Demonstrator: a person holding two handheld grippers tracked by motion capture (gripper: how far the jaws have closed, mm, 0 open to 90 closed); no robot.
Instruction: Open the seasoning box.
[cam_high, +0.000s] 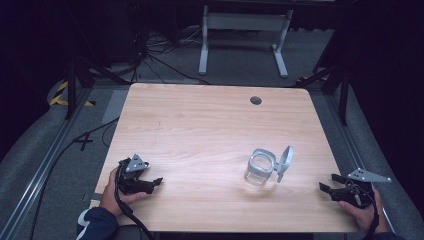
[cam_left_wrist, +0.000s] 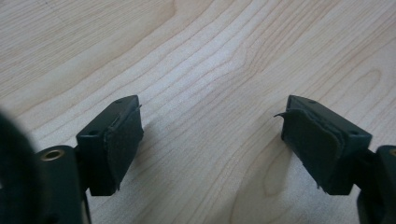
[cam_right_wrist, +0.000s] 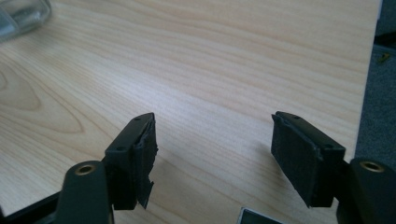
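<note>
One jar (cam_high: 260, 169), two hand-held grippers (cam_high: 157, 181).

light wooden table (cam_high: 200, 125) carries a clear glass jar (cam_high: 259, 170), its hinged lid (cam_high: 285, 159) open

Bench (cam_high: 200, 125): light wood-grain top, rounded corners, round dark grommet hole (cam_high: 256, 100) near far edge, right of centre. Floor (cam_high: 235, 55): grey carpet. White metal frame (cam_high: 244, 30) with two legs stands beyond the bench. Black cables (cam_high: 155, 62) trail over the floor at far left. Yellow-black hazard tape (cam_high: 62, 95) on the floor at left. Metal rail (cam_high: 37, 175) runs along the bench's left side. Surroundings dark; bench top brightest near centre.
</note>
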